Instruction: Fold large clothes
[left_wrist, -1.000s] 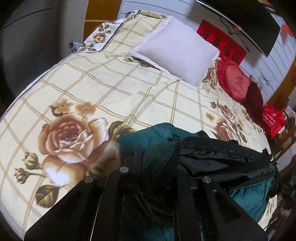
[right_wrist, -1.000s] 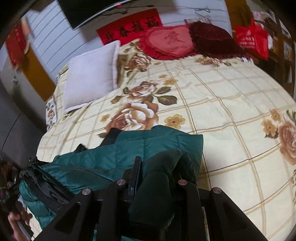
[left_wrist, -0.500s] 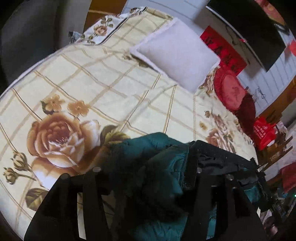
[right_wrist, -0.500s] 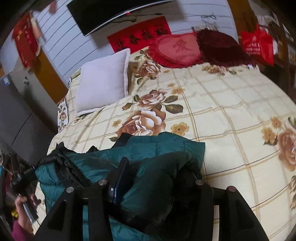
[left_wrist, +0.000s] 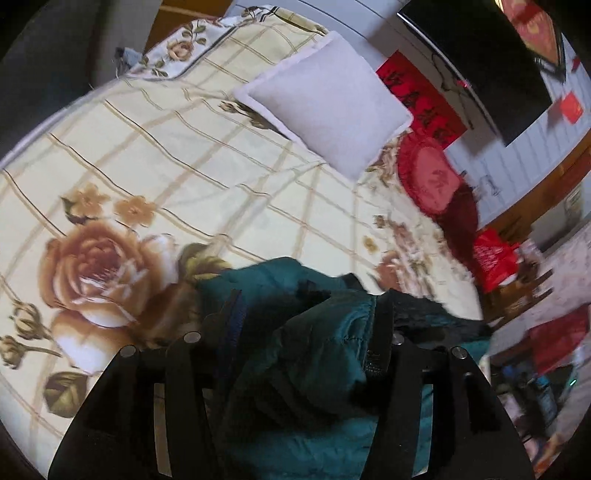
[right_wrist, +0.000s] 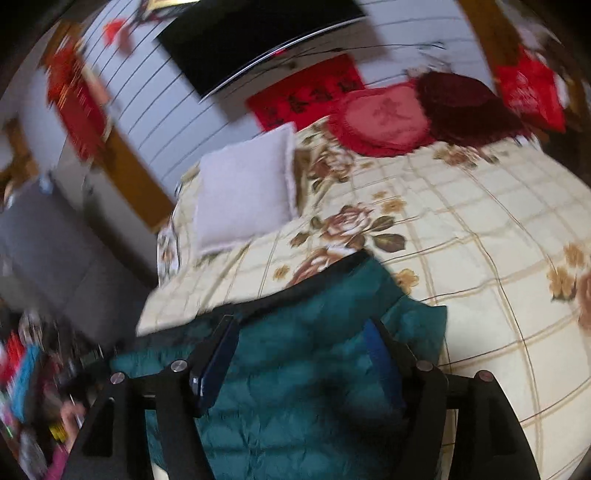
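At six o'clock on the bed (right_wrist: 480, 229), the jacket (right_wrist: 295, 387) lies bunched and partly folded, more folding likely left, with left claw (left_wrist: 306, 332) and right claw (right_wrist: 299, 354) both spread wide, gripping nothing.

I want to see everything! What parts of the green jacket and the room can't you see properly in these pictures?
- Green jacket: its lower part is cut off by the bottom edge and hidden behind the left gripper.
- Right view: the jacket fills the open right gripper, hiding the sheet beneath.
- Red banner: its writing is blurred.
- Left edge clutter: too smeared to name.
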